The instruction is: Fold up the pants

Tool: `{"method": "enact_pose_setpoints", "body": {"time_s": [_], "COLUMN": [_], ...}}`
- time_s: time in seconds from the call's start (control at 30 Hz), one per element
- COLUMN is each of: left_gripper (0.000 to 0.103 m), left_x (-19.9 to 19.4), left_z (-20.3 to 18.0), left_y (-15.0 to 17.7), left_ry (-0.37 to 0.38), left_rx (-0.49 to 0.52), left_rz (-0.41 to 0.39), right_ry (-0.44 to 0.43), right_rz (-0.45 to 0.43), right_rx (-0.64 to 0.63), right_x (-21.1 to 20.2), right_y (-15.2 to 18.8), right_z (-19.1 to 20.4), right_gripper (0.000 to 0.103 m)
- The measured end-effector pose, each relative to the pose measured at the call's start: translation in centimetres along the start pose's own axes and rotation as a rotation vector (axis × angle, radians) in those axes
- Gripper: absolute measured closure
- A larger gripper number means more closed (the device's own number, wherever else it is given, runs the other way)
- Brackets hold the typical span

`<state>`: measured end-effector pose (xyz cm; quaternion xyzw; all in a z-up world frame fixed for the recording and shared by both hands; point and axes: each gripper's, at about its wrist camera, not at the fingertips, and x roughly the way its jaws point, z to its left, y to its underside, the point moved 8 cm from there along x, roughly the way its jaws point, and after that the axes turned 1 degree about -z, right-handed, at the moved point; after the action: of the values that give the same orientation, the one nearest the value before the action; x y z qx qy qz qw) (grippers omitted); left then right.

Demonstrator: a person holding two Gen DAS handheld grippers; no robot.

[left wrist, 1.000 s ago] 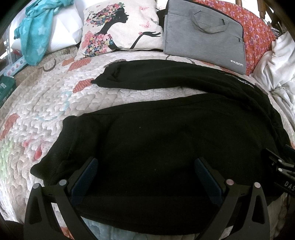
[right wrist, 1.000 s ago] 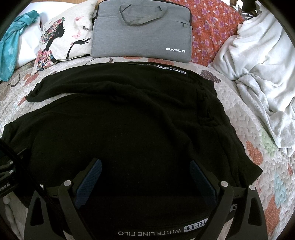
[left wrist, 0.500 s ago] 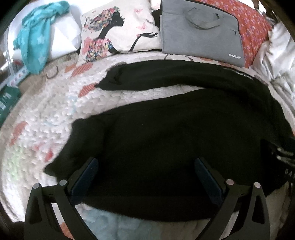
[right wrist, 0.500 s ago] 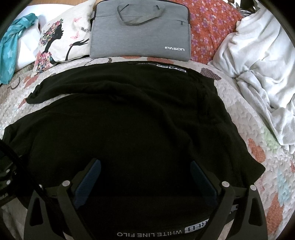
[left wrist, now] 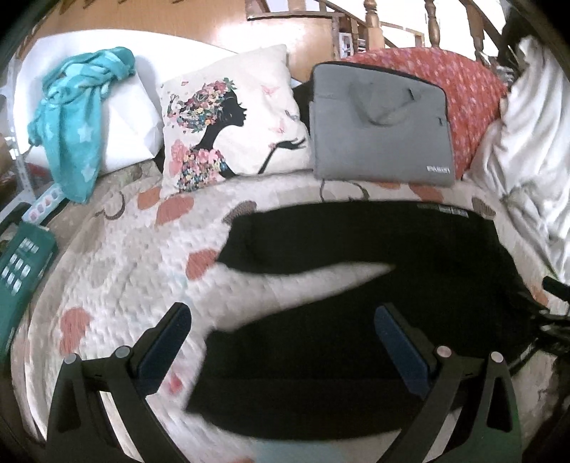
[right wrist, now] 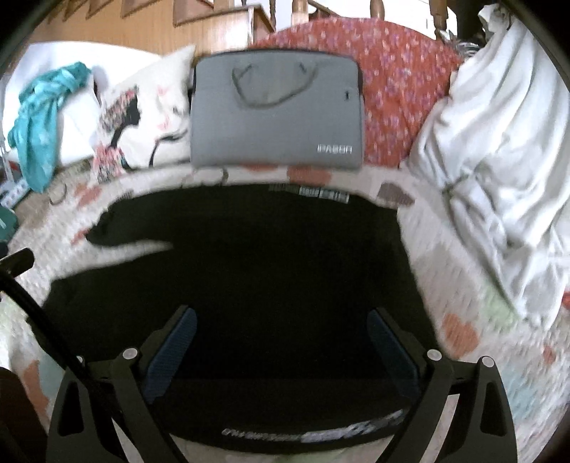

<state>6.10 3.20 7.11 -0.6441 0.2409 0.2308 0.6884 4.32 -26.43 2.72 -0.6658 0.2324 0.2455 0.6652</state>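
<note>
Left wrist view: black pants (left wrist: 356, 320) spread flat on bed (left wrist: 117, 270), legs splayed apart, unfolded. Left gripper (left wrist: 281, 342) and right gripper (right wrist: 281, 342) above near edge, fingers wide apart, empty. All folding remains, seemingly.

A home bedroom is shown; a bed covered by a white quilted bedspread with coral patches (left wrist: 117, 263) is seen; a printed silhouette cushion (left wrist: 231, 117), a red floral pillow (left wrist: 473, 96) and crumpled white bedding (right wrist: 498, 149) are piled there; a turned wooden railing (left wrist: 370, 25) is visible behind.
</note>
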Motion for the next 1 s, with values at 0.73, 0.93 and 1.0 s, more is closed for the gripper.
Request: {"method": "enact_pose_setpoints", "body": {"time_s": [0.73, 0.93, 1.0], "left_gripper": [0.0, 0.0, 0.0], "left_x": [25.3, 28.2, 28.6], "left_z": [7.5, 6.0, 5.4], "left_y": [-8.9, -7.8, -7.9], "left_ry": [0.242, 0.261, 0.233], "left_rx": [-0.2, -0.169, -0.115], "left_rz": [0.278, 0.319, 0.299], "right_ry": [-0.167, -0.207, -0.208], "right_rz": [0.324, 0.389, 0.401], "right_rx": [-0.038, -0.069, -0.091], "right_x": [22.1, 25.8, 26.6], "right_y": [-13.5, -13.4, -13.3], "right_z": [-6.7, -5.8, -5.5], "right_gripper": [0.017, 0.018, 0.018]}}
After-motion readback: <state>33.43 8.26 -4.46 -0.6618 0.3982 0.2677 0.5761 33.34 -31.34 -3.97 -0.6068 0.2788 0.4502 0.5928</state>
